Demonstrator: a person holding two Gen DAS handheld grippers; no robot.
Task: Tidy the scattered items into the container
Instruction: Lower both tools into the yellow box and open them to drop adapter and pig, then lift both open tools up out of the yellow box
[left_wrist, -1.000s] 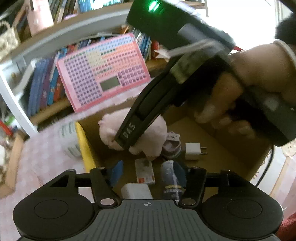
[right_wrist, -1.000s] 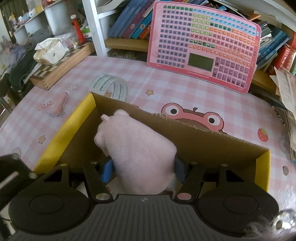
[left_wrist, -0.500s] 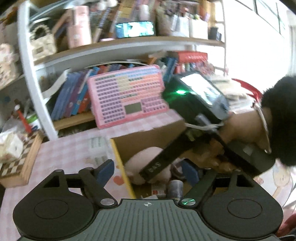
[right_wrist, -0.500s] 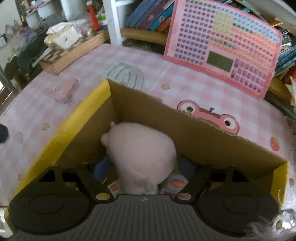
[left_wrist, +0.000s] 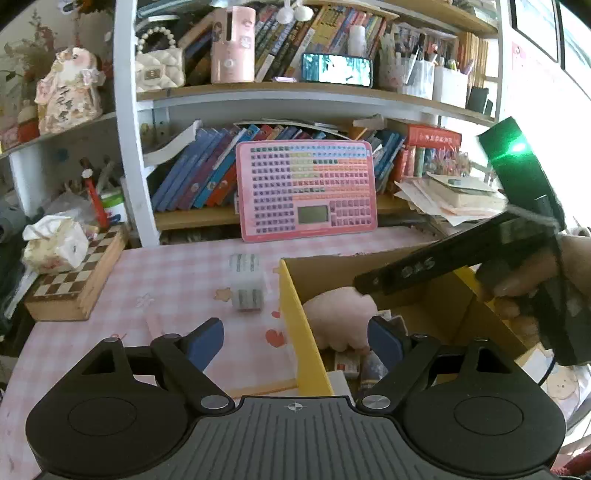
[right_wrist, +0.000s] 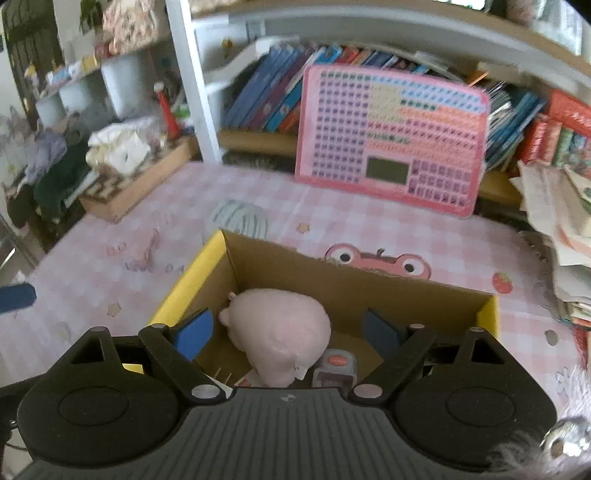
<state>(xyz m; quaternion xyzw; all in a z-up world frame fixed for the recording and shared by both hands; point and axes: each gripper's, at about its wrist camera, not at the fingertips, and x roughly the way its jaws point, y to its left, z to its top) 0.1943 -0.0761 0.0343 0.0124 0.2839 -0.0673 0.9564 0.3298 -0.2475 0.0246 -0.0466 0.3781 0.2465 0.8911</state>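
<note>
The cardboard box (left_wrist: 291, 306) with yellow flaps stands on the pink checked tablecloth. A pink plush (right_wrist: 280, 328) lies inside it on several small items, among them a white packet (left_wrist: 347, 363) and a small grey-pink piece (right_wrist: 334, 365). My right gripper (right_wrist: 286, 332) hovers over the plush; its jaws are opening and the pads stand clear of the plush on both sides. My left gripper (left_wrist: 295, 341) is open and straddles the box's left wall, holding nothing. A roll of tape (left_wrist: 246, 284) lies on the cloth left of the box. A hand (left_wrist: 524, 280) holds the right gripper's body.
A pink button board (left_wrist: 306, 188) leans on the bookshelf behind the box. At the left, a chessboard case (left_wrist: 77, 280) carries crumpled tissue. Paper stacks (right_wrist: 554, 221) crowd the right edge. A small pink item (right_wrist: 151, 240) lies blurred on the cloth.
The right gripper let go of the pink plush and rose; the plush now rests in the box. The left gripper drew back out of the box, up and to the left, opening wider.
</note>
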